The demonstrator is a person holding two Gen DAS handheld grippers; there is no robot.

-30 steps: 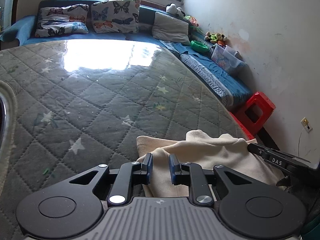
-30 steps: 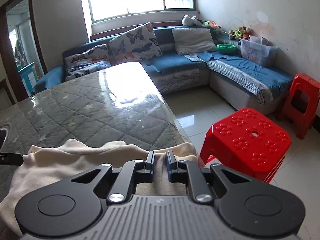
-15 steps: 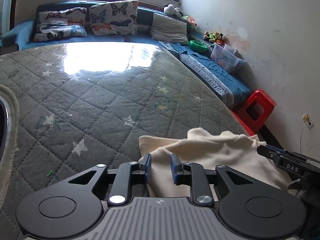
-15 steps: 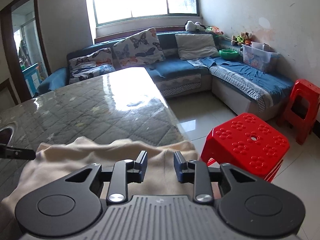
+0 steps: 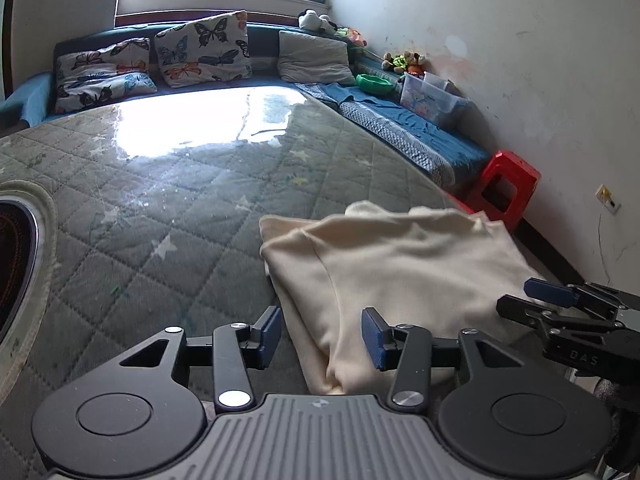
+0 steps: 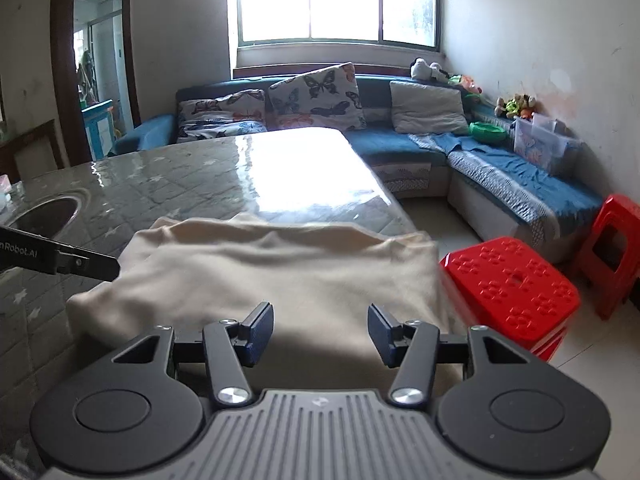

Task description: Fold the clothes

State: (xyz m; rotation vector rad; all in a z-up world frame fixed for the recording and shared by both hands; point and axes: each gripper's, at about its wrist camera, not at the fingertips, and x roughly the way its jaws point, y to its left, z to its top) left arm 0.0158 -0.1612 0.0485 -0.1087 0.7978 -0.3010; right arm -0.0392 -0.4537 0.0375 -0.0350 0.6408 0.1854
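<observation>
My left tongs (image 5: 321,334) stand spread wide, holding nothing; the cream garment (image 5: 392,268) lies folded on the quilted tabletop (image 5: 168,200) just ahead, its near edge running between the pads. My right tongs (image 6: 321,330) gape equally, empty, garment directly ahead, red stool (image 6: 508,284) to their right.

- left tool (image 5: 320,336) spread wide, nothing gripped, 2 blue pads either side of cloth edge
- cream garment (image 5: 392,264) folded on quilted surface (image 5: 168,184), near right edge
- right tool (image 5: 560,304) at garment's right side
- red stool (image 5: 508,184) beyond
</observation>
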